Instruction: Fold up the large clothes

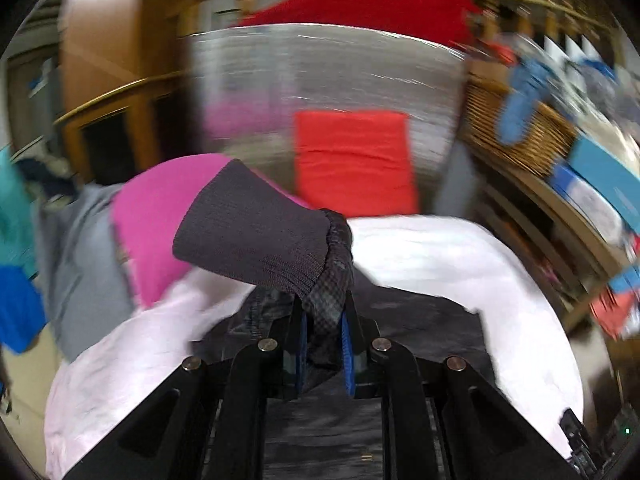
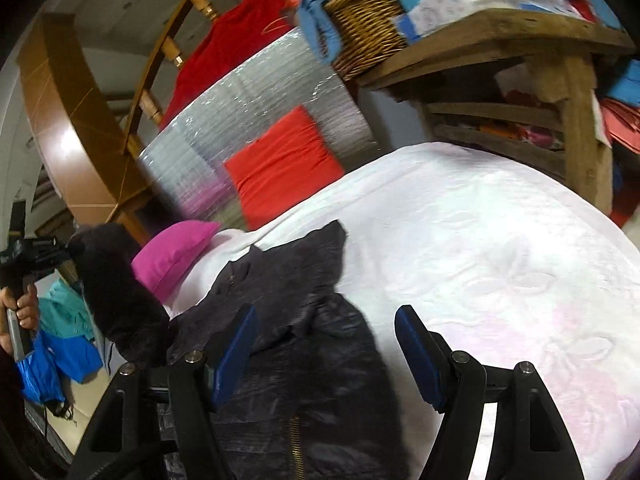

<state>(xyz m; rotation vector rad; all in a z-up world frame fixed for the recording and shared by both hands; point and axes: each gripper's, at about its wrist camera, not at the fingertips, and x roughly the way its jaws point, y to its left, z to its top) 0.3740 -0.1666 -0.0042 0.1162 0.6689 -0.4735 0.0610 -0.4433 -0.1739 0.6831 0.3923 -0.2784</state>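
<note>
Blue-padded fingers of the left gripper [image 1: 324,344] are pinched together on the dark jacket's sleeve [image 1: 256,236], just behind its ribbed knit cuff, which sticks up and leans away to the left in the left wrist view. The right gripper [image 2: 324,348] hangs over the jacket [image 2: 300,360] with its fingers spread wide and nothing between them; one pad sits over the dark fabric, the other over the white bedspread [image 2: 500,260].

The jacket lies on the bedspread, rumpled, its body running from the right gripper away toward the pink cushion [image 2: 176,252] and the orange cushion [image 2: 280,164]. That is its long axis as far as I can judge; a gold zipper shows near the bottom edge of the right wrist view, and a pointed flap of fabric reaches farthest away. The raised sleeve comes off its left side, seen there as a dark blurred mass next to the hand [image 2: 20,308] holding the left gripper.

Folding looks barely begun: one sleeve is lifted, apparently to be brought across the body, while the body itself is not yet smoothed or folded. The other sleeve and the final folds remain, I judge.
</note>
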